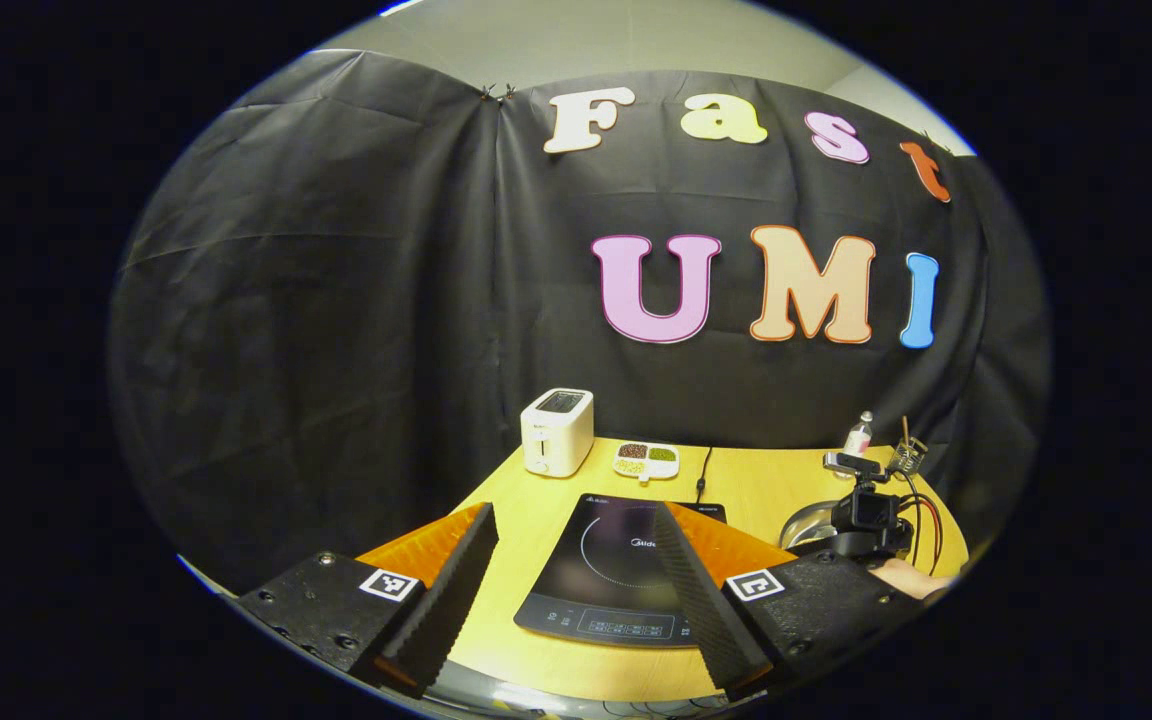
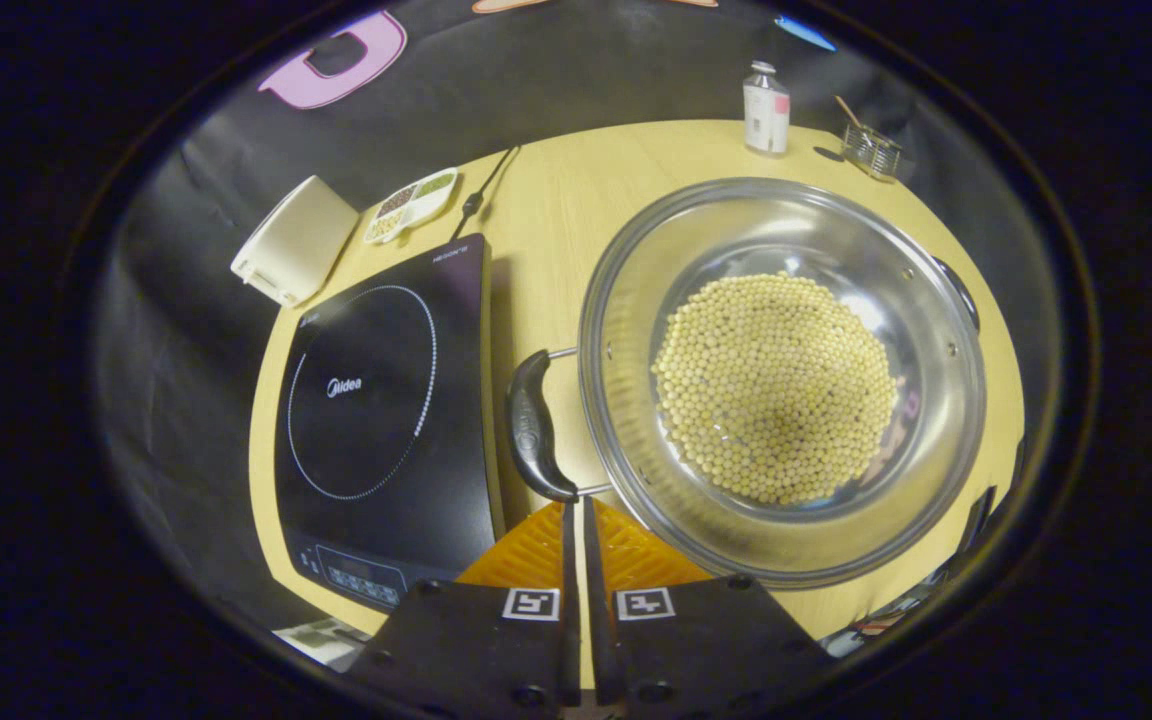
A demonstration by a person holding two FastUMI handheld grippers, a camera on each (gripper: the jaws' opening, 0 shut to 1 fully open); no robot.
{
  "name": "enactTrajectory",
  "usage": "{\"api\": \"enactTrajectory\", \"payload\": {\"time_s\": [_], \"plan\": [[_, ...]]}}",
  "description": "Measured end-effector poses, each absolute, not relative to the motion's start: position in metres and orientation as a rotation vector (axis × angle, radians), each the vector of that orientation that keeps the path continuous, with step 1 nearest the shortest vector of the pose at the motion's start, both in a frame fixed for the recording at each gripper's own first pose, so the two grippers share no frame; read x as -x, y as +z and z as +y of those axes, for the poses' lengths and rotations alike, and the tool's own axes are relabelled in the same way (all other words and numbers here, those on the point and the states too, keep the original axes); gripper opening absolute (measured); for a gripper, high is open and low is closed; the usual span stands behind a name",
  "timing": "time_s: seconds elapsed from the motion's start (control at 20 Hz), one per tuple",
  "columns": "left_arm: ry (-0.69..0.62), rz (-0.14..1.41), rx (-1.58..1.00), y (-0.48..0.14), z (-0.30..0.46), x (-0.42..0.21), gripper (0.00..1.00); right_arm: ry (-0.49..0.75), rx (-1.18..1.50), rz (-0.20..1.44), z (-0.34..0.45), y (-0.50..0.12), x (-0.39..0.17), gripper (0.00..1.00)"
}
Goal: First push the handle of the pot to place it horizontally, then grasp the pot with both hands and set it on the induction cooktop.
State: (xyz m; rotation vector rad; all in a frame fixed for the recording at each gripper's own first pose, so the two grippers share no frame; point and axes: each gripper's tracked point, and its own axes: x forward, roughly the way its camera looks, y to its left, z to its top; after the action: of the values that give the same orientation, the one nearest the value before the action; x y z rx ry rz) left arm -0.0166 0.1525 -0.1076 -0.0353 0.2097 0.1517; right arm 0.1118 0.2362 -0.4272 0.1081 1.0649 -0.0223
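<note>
The pot [image 2: 781, 380], steel and holding pale beans, sits on the surface [image 2: 556, 220] just to the right of the induction cooktop [image 2: 376, 400], and its black handle [image 2: 534, 425] faces the cooktop's edge, so the handle-pushing step looks to be in hand. The right tool [image 2: 576, 520], fingers pressed together on nothing, hangs over the pot with its tips just beside the handle's near end, needing a sideways nudge next. The left tool [image 1: 576, 570] hovers wide open and empty above the cooktop's near edge.
</note>
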Motion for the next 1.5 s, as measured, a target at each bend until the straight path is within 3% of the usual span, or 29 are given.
{"api": "enactTrajectory", "payload": {"time_s": [0.05,0.4,0.7,0.75,0.85,0.9,0.95,1.0,1.1,1.15,1.25,1.3,1.35,1.4,1.5], "plan": [[0.150,0.214,0.037,-0.109,0.152,0.013,0.99,-0.019,-0.110,1.064,0.237,-0.427,-0.115,0.07],[0.134,0.217,0.046,-0.107,0.140,-0.007,0.94,0.004,-0.103,1.061,0.245,-0.426,-0.127,0.06],[0.088,0.211,0.044,-0.102,0.124,-0.015,0.96,0.043,-0.082,1.044,0.246,-0.417,-0.122,0.08],[0.081,0.209,0.040,-0.100,0.122,-0.016,0.96,0.060,-0.085,1.039,0.246,-0.413,-0.119,0.00],[0.061,0.206,0.035,-0.101,0.118,-0.019,0.96,0.099,-0.092,1.019,0.248,-0.399,-0.111,0.00],[0.048,0.208,0.037,-0.103,0.114,-0.020,0.96,0.110,-0.093,1.006,0.245,-0.389,-0.105,0.08],[0.036,0.209,0.040,-0.104,0.111,-0.020,0.96,0.121,-0.096,0.993,0.242,-0.382,-0.100,0.08],[0.023,0.214,0.045,-0.106,0.108,-0.021,0.94,0.126,-0.102,0.979,0.237,-0.373,-0.095,0.00],[-0.003,0.225,0.058,-0.111,0.102,-0.023,0.94,0.135,-0.105,0.956,0.224,-0.356,-0.082,0.00],[-0.028,0.236,0.068,-0.114,0.095,-0.023,0.94,0.133,-0.104,0.948,0.213,-0.347,-0.076,0.09],[-0.066,0.253,0.087,-0.119,0.084,-0.021,0.96,0.126,-0.101,0.920,0.190,-0.329,-0.066,0.09],[-0.079,0.263,0.093,-0.121,0.079,-0.021,0.96,0.122,-0.094,0.904,0.179,-0.321,-0.063,0.00],[-0.090,0.274,0.098,-0.124,0.075,-0.020,0.96,0.123,-0.090,0.887,0.169,-0.313,-0.059,0.09],[-0.102,0.282,0.102,-0.126,0.070,-0.021,0.96,0.117,-0.081,0.872,0.158,-0.305,-0.058,0.07],[-0.121,0.297,0.103,-0.129,0.060,-0.021,0.96,0.094,-0.069,0.839,0.130,-0.293,-0.057,0.22]]}}
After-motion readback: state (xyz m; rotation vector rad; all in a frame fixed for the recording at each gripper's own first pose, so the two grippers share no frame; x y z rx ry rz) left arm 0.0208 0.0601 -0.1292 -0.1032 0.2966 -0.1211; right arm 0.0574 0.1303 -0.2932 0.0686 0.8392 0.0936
